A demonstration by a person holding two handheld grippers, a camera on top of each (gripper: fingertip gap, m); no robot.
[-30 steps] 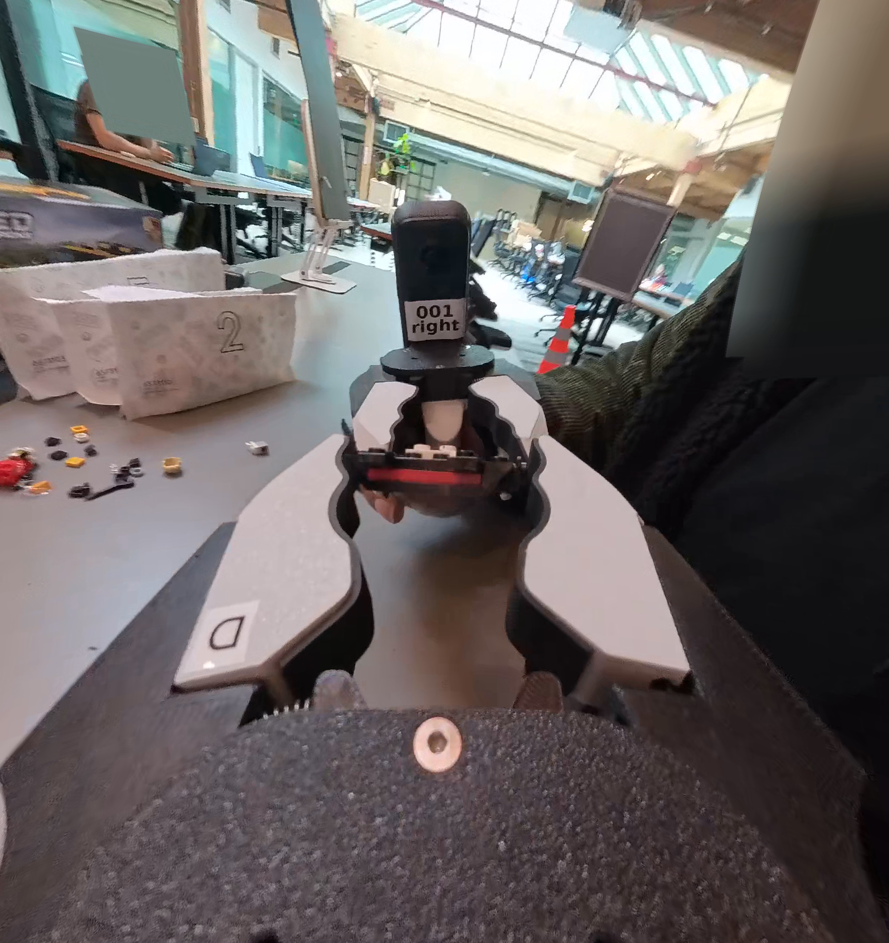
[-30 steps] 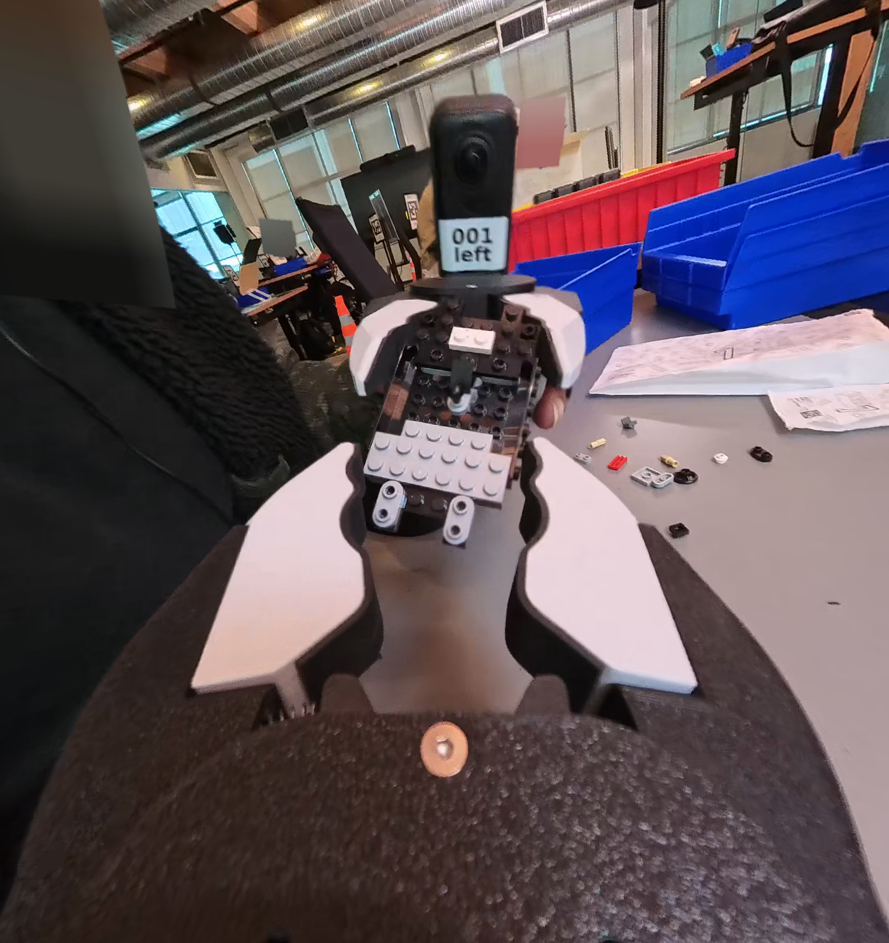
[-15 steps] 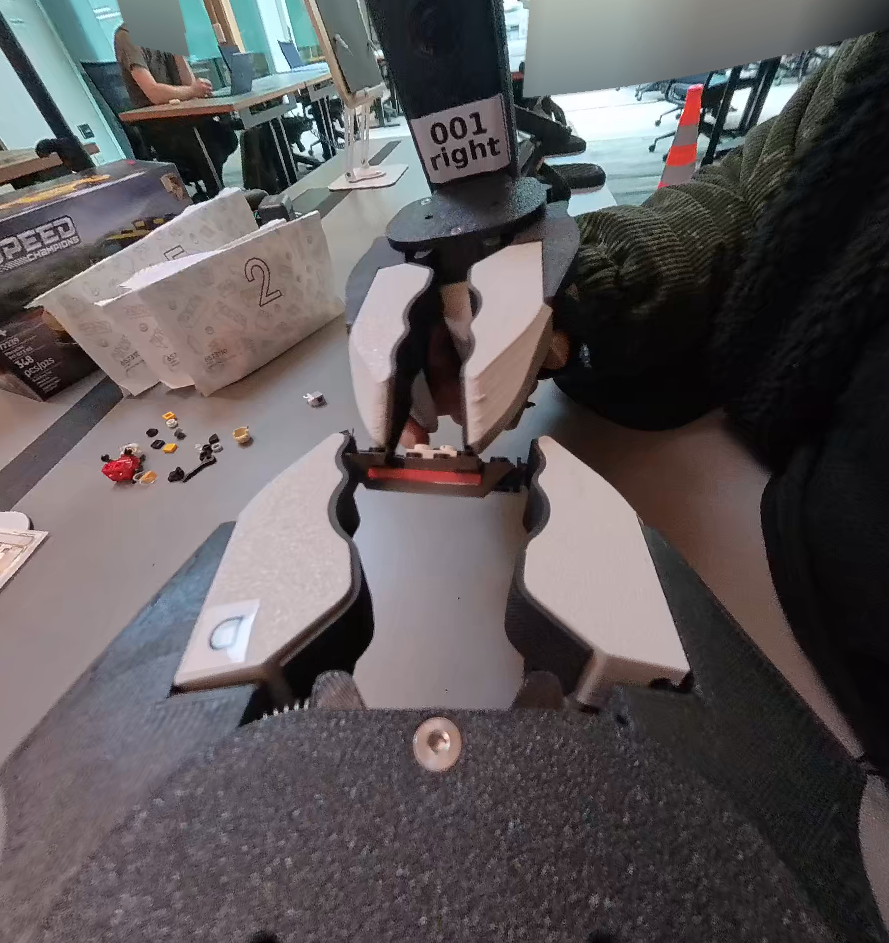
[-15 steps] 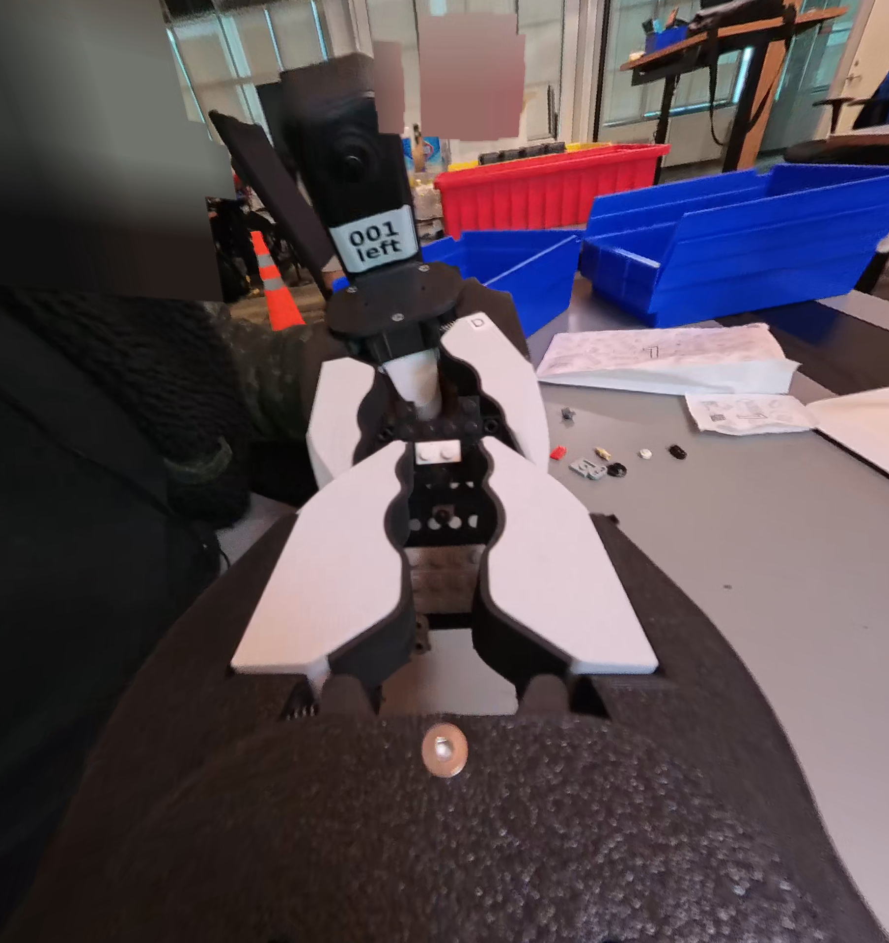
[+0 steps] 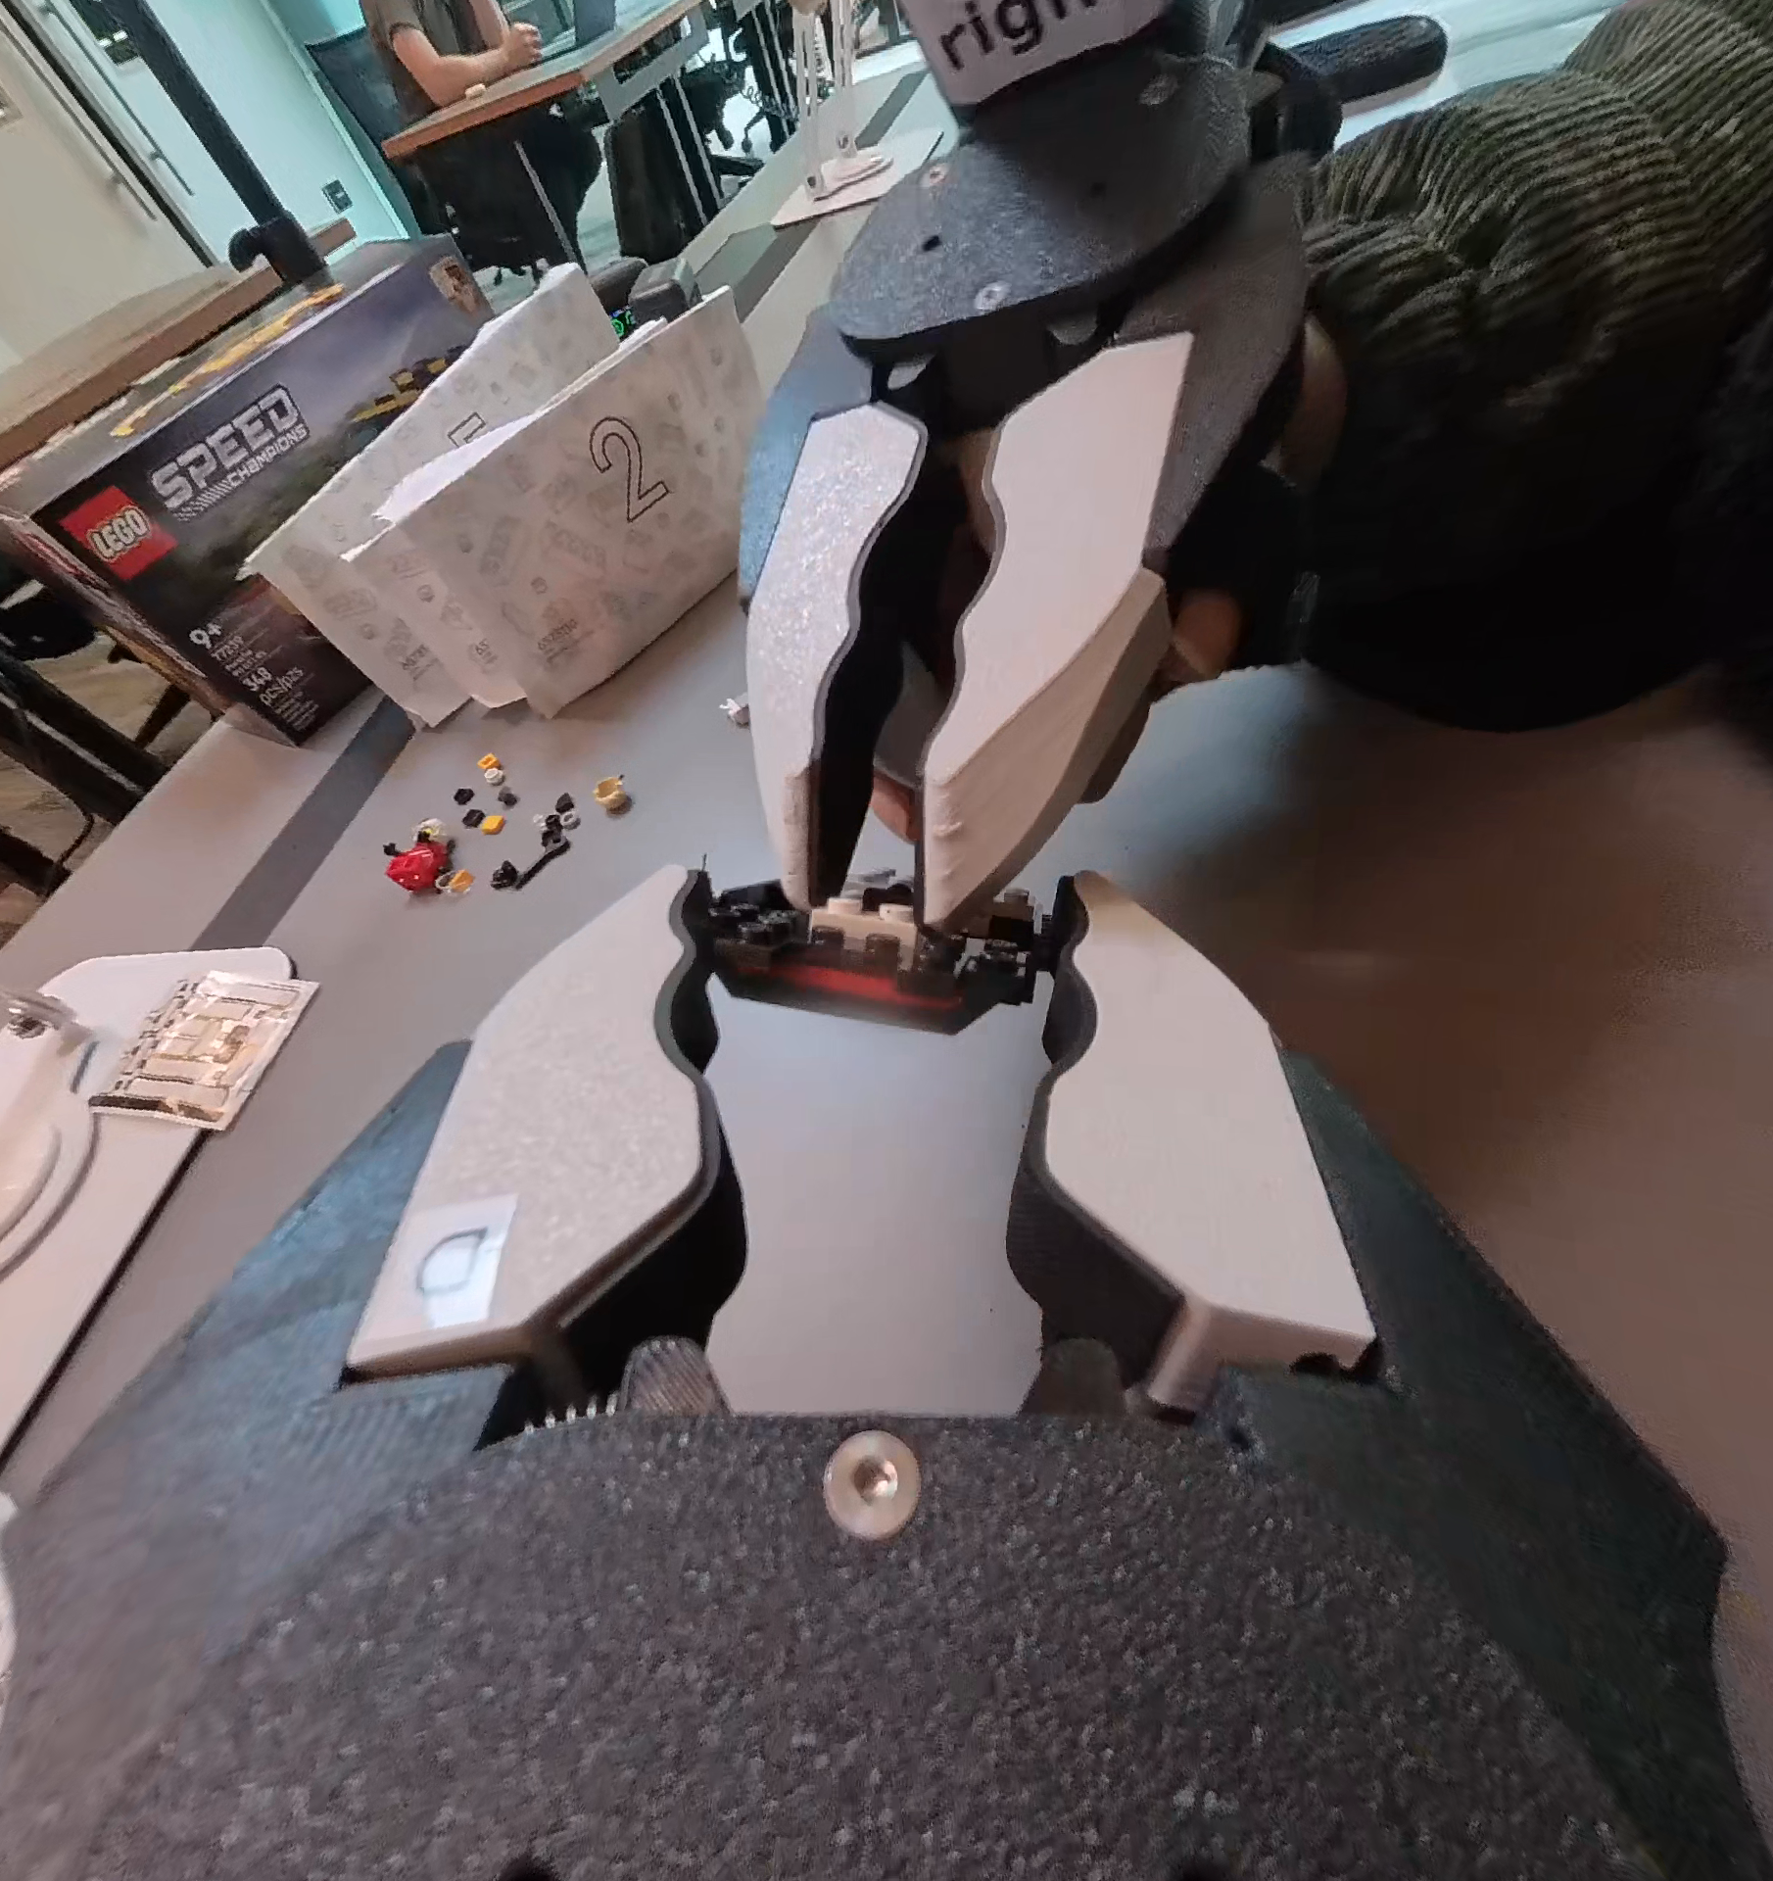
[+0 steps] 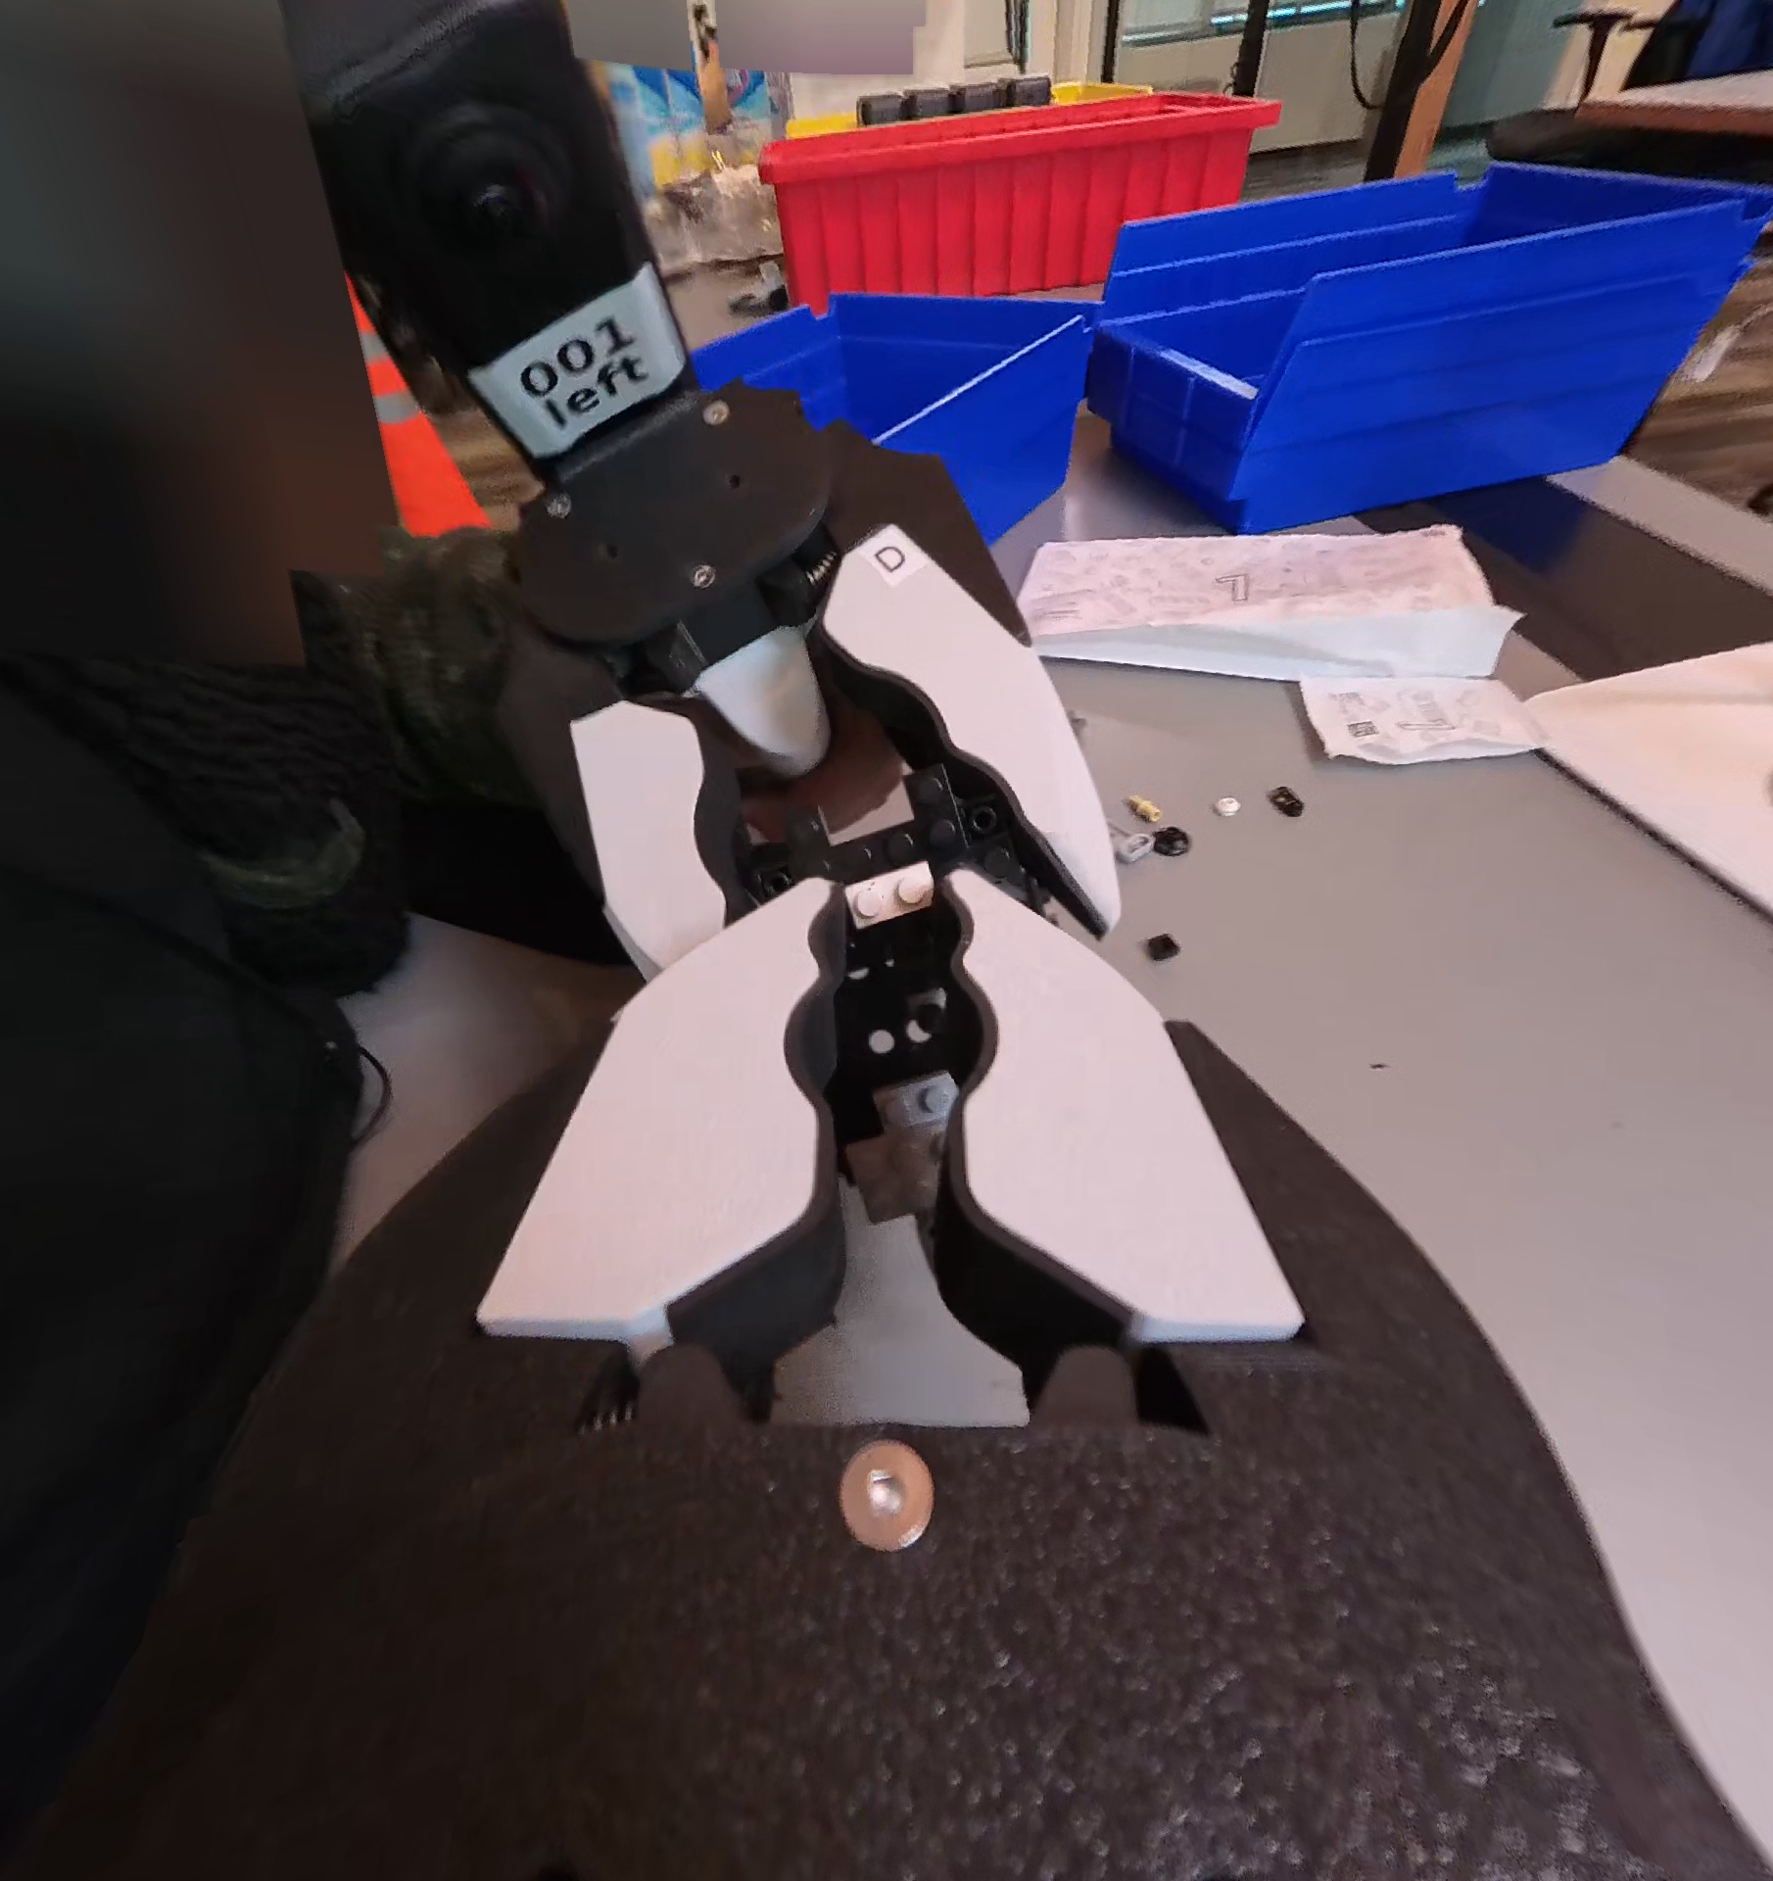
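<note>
The left hand-held gripper point(image 5: 877, 952) holds a black brick model point(image 5: 867, 942) with a red stripe, its two spread fingers pressed against the model's ends, just above the grey tabletop point(image 5: 862, 1171). The right hand-held gripper point(image 5: 867, 896) comes down from above – its fingertips are pinching a small white two-stud brick point(image 5: 862, 909) that sits on top of the model. From the right side the same white brick point(image 6: 891, 898) shows between the narrowed tips. Beyond the left gripper, to its left, loose small pieces point(image 5: 486, 830) lie scattered (one red), with numbered paper bags point(image 5: 557, 529) and a printed box point(image 5: 201, 529) farther off. Past the right gripper stand blue bins point(image 6: 1371, 356) and a red bin point(image 6: 1005, 193).
</note>
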